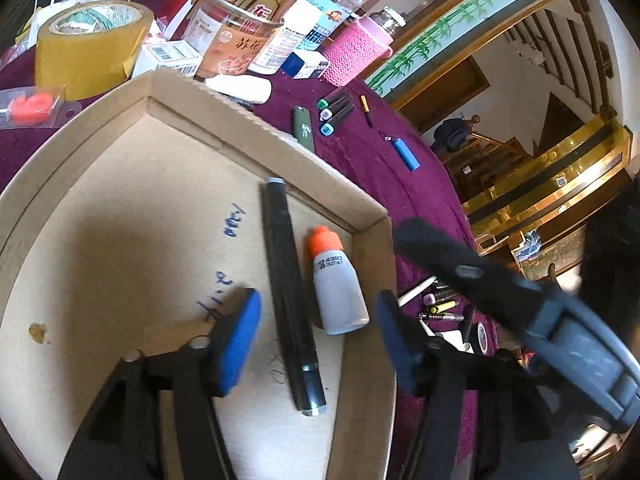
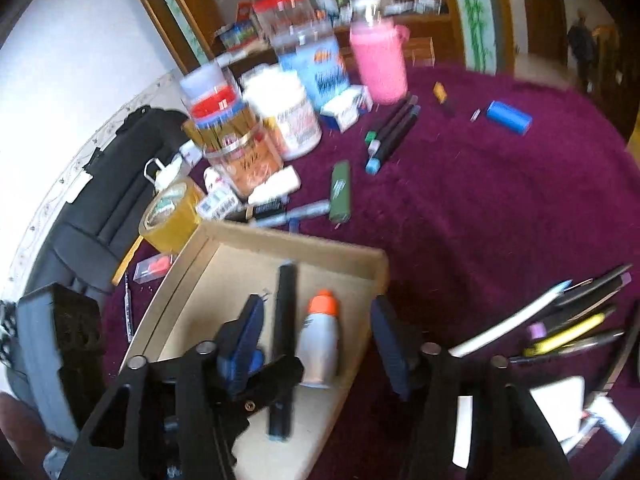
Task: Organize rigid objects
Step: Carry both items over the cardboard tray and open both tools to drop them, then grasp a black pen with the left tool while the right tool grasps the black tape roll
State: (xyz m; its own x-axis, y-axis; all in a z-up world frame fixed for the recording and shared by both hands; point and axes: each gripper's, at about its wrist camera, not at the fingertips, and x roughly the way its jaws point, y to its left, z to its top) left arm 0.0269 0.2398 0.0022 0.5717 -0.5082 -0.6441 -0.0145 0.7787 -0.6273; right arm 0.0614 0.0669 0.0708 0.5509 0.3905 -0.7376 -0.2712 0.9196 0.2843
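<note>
A shallow cardboard tray [image 1: 120,208] lies on the purple cloth. In it lie a long black pen [image 1: 286,280] and a small white bottle with an orange cap [image 1: 338,292], side by side. My left gripper [image 1: 316,340] hangs just above them, open, and its blue pads [image 1: 240,344] touch neither. In the right wrist view the same tray [image 2: 304,248], pen [image 2: 285,300] and bottle [image 2: 320,340] sit below my right gripper [image 2: 316,344], which is open with nothing gripped. The right gripper's dark body [image 1: 540,312] shows blurred beside the tray.
Behind the tray stand a tape roll [image 1: 88,44], jars [image 1: 236,36] and a pink knit-covered bottle [image 1: 356,52]. Loose on the cloth lie three dark markers [image 1: 336,112], a green stick [image 1: 303,128] and a blue cylinder [image 1: 408,154]. Several pens [image 2: 568,320] are piled at the right.
</note>
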